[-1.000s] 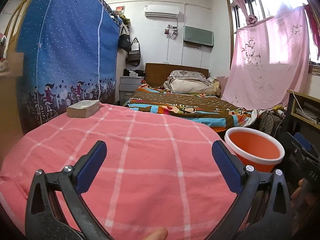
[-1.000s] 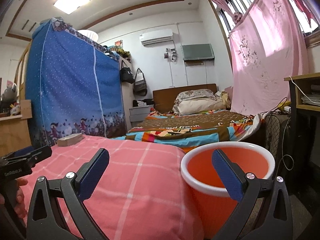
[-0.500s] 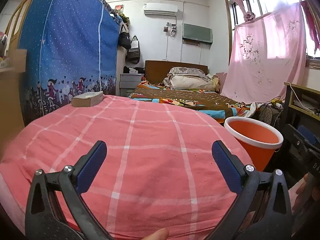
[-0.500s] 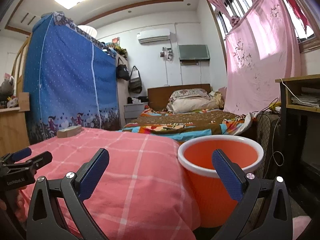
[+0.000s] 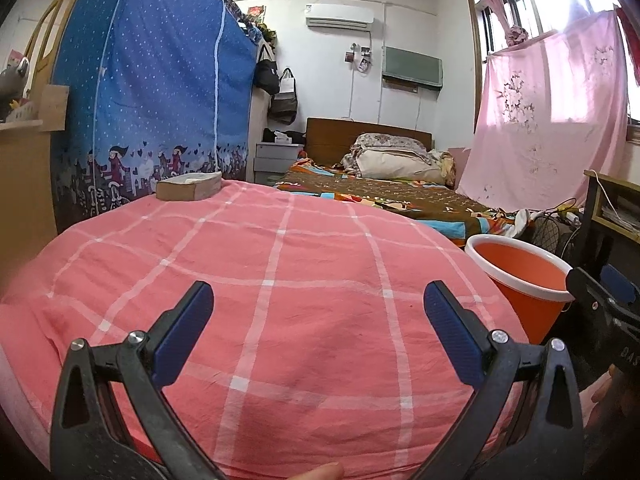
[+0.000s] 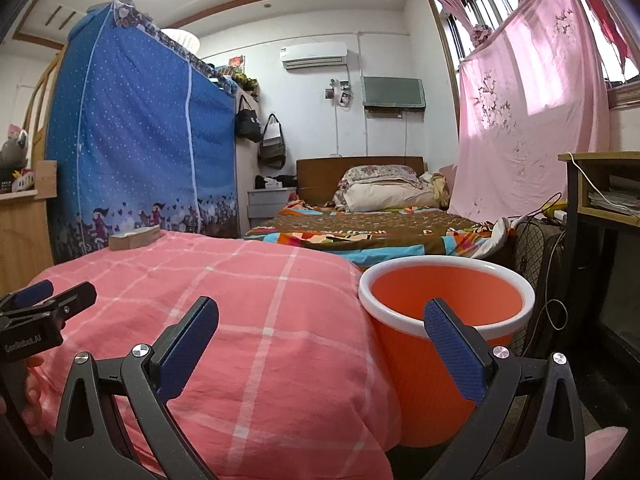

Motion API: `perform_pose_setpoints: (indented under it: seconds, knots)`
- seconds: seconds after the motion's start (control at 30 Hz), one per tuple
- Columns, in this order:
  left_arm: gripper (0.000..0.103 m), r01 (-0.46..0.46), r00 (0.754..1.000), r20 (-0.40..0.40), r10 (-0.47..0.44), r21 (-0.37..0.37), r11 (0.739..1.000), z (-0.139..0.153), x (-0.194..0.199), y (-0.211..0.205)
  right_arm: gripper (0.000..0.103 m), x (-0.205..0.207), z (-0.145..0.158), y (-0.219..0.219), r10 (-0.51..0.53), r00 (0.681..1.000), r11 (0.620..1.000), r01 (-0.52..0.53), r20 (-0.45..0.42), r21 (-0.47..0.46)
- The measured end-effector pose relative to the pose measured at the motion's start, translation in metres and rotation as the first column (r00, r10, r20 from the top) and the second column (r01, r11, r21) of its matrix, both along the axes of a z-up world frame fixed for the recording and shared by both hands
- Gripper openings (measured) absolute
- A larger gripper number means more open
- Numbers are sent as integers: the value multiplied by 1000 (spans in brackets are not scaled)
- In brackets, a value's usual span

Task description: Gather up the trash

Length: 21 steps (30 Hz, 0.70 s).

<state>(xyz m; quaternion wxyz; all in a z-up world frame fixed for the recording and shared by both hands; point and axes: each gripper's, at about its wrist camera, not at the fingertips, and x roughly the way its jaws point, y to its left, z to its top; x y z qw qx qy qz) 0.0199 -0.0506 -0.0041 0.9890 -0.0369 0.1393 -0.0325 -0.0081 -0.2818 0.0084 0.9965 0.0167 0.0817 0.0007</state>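
The left gripper point(image 5: 318, 312) is spread wide and empty over the pink checked bedspread point(image 5: 280, 280); the right gripper point(image 6: 320, 328), equally wide, holds nothing, the orange bin point(image 6: 444, 320) centre-right.

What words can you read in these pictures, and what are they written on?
"GenRobot.AI": white letters on the black body of the left tongs, seen at the left edge of the right wrist view.
"DAS": part of a label on the right tongs, cut off by the left wrist view's edge.
Air conditioner badge: too small to read.
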Motion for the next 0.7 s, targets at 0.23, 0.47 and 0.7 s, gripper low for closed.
perform_pose_setpoints:
  seconds: [0.23, 0.47, 0.7]
  knots:
    - [103, 3, 1000, 2, -3, 19, 1000, 0, -1, -3, 103, 0, 0, -4, -11, 1000, 1000, 11, -3, 15]
    - [103, 0, 1000, 9, 0, 32, 999, 0, -1, -4, 103, -1, 0, -5, -13, 1000, 1000, 13, -4, 22]
    - [103, -2, 1000, 12, 2, 45, 999, 0, -2, -5, 103, -1, 0, -5, -14, 1000, 1000, 14, -5, 23]
